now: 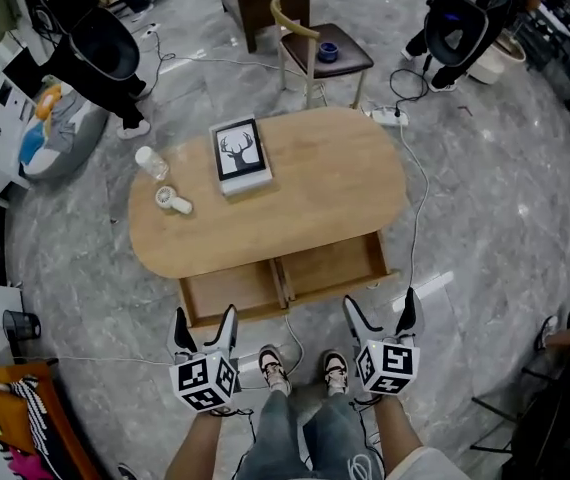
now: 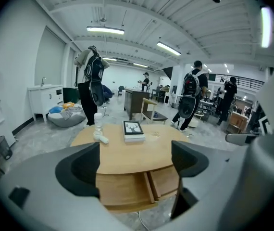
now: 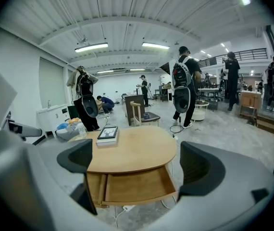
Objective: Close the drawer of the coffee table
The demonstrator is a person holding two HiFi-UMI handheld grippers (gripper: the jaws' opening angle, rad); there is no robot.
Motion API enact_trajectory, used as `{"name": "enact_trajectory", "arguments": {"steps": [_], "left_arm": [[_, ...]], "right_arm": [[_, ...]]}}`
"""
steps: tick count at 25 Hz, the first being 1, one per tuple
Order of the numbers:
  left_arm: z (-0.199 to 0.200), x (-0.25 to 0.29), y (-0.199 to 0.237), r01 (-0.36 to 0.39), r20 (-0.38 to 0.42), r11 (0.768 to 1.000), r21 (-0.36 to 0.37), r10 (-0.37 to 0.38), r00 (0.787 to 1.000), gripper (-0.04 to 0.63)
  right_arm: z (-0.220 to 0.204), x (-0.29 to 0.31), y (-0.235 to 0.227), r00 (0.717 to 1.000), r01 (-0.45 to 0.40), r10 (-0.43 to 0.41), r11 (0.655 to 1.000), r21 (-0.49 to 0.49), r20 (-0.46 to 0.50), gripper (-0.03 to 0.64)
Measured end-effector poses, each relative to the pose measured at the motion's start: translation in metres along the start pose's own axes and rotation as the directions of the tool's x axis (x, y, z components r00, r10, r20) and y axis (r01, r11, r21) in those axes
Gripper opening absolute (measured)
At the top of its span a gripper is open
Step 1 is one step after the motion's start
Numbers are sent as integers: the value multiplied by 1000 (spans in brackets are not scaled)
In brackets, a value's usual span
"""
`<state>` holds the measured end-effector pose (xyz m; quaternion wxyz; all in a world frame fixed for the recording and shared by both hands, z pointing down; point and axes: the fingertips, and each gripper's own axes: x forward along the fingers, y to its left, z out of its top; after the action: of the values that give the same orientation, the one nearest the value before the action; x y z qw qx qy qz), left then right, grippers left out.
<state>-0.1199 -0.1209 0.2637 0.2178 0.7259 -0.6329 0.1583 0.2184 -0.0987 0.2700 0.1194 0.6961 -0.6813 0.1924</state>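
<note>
An oval wooden coffee table (image 1: pixel 305 198) stands on the grey floor with two drawers pulled out on its near side: a left drawer (image 1: pixel 233 290) and a right drawer (image 1: pixel 331 266). Both look empty. My left gripper (image 1: pixel 203 330) hangs open in front of the left drawer, short of it. My right gripper (image 1: pixel 379 318) is open too, just before the right drawer's front (image 3: pixel 139 196). In the left gripper view the drawers (image 2: pixel 127 186) show between the jaws. Neither gripper touches the table.
On the tabletop lie a framed deer picture on a book (image 1: pixel 238 154), a clear bottle (image 1: pixel 151 162) and a small white object (image 1: pixel 173 203). A white cable (image 1: pixel 420 183) trails right of the table. A chair (image 1: pixel 315 56) stands beyond. My shoes (image 1: pixel 305 370) are between the grippers.
</note>
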Motion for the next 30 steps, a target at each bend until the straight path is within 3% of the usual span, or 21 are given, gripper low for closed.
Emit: {"name": "enact_trajectory", "arguments": {"steps": [8, 16, 23, 30], "left_arm": [[-97, 58, 0, 0, -97, 1000, -22, -2, 995, 462], [-176, 98, -4, 37, -160, 999, 39, -30, 987, 462], [-220, 122, -2, 51, -213, 996, 67, -35, 976, 462], [-225, 139, -10, 75, -226, 992, 106, -50, 973, 460]], "right_arm": [[-100, 42, -7, 999, -16, 17, 1000, 10, -51, 574], [-192, 70, -22, 997, -15, 17, 1000, 26, -80, 574], [-249, 89, -25, 994, -56, 52, 998, -39, -98, 574], [-284, 101, -23, 992, -91, 87, 995, -36, -94, 574]]}}
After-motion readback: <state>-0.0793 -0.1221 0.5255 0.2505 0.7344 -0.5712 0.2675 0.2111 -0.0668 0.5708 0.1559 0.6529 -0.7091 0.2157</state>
